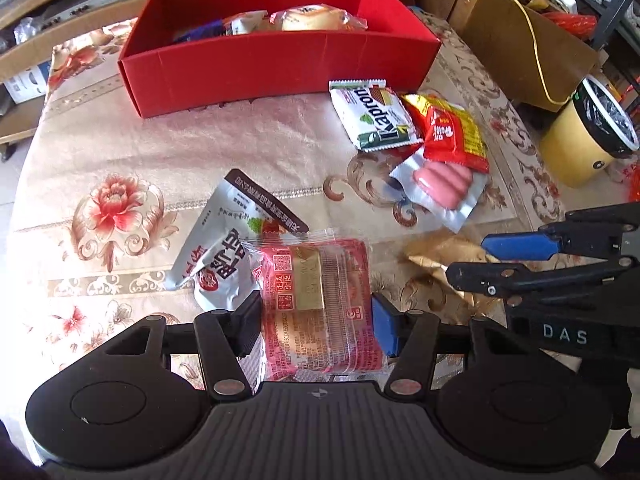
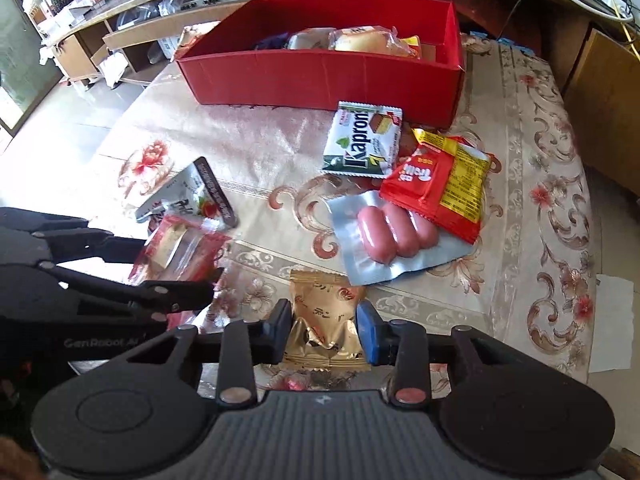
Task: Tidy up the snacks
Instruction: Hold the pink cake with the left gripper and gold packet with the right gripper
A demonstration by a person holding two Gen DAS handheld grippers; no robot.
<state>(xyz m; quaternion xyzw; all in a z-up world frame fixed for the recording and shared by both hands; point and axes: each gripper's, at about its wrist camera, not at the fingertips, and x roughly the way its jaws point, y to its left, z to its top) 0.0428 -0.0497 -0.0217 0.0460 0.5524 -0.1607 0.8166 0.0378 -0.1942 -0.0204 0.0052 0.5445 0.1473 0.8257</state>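
Now both grippers are clamping snacks: left gripper [image 1: 316, 320] gripping the pink cake pack [image 1: 320, 304], right gripper [image 2: 323, 330] pinching the gold pouch [image 2: 326, 320]; next, carrying both to the red box [image 2: 320, 76].

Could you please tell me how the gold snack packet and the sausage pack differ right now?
The gold snack packet is pinched in the right gripper; the sausage pack lies free on the tablecloth. The gold packet is opaque and crinkled; the sausage pack is silver with three pink sausages showing. The gold packet looks smaller. Both are sealed and outside the red box.
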